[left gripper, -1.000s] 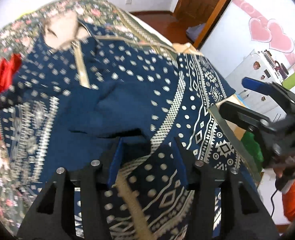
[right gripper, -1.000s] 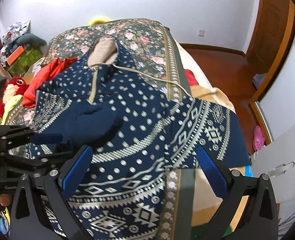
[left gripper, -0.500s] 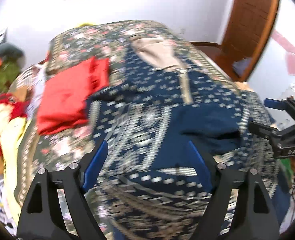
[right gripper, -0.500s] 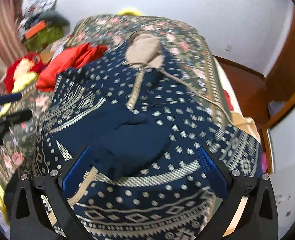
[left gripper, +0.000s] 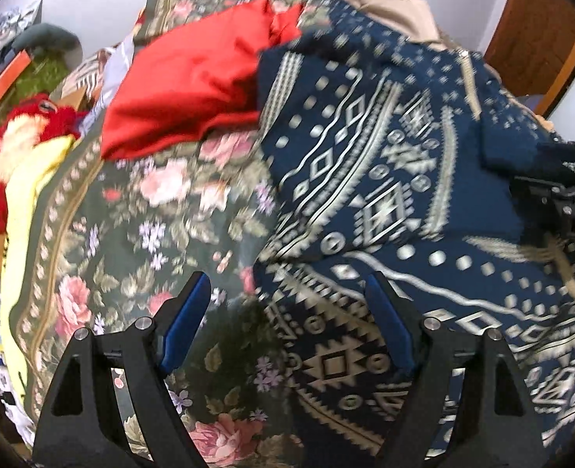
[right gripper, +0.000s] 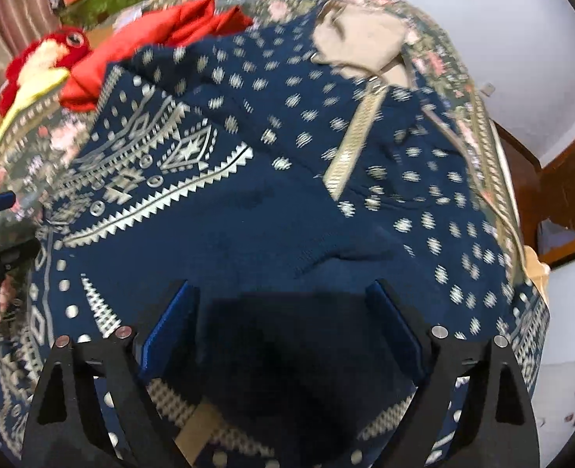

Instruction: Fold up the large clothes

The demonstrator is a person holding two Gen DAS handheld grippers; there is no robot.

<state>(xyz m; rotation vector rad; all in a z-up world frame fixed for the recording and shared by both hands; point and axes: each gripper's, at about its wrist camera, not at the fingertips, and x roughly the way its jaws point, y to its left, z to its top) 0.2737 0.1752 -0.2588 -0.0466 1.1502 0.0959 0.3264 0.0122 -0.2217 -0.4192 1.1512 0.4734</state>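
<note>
Lying spread across the bed, the large navy knitted garment with cream geometric bands and dots covers most of the flowered dark-green bedspread, its beige-lined hood toward the far edge by the wall. A plain navy sleeve is folded in over its middle. In the right wrist view the right gripper points down at that plain navy part, its jaws spread wide after just closing a little; the cloth lies below and between the blue pads, and none of it is pinched. In the left wrist view the left gripper straddles the garment's side edge: one pad is over the bare bedspread, the other over the patterned hem. Its jaws stand apart, having just been opening, with nothing pinched. A red folded cloth lies just beside the garment's far side, and a red-and-yellow plush toy sits at the bed's far side edge.
</note>
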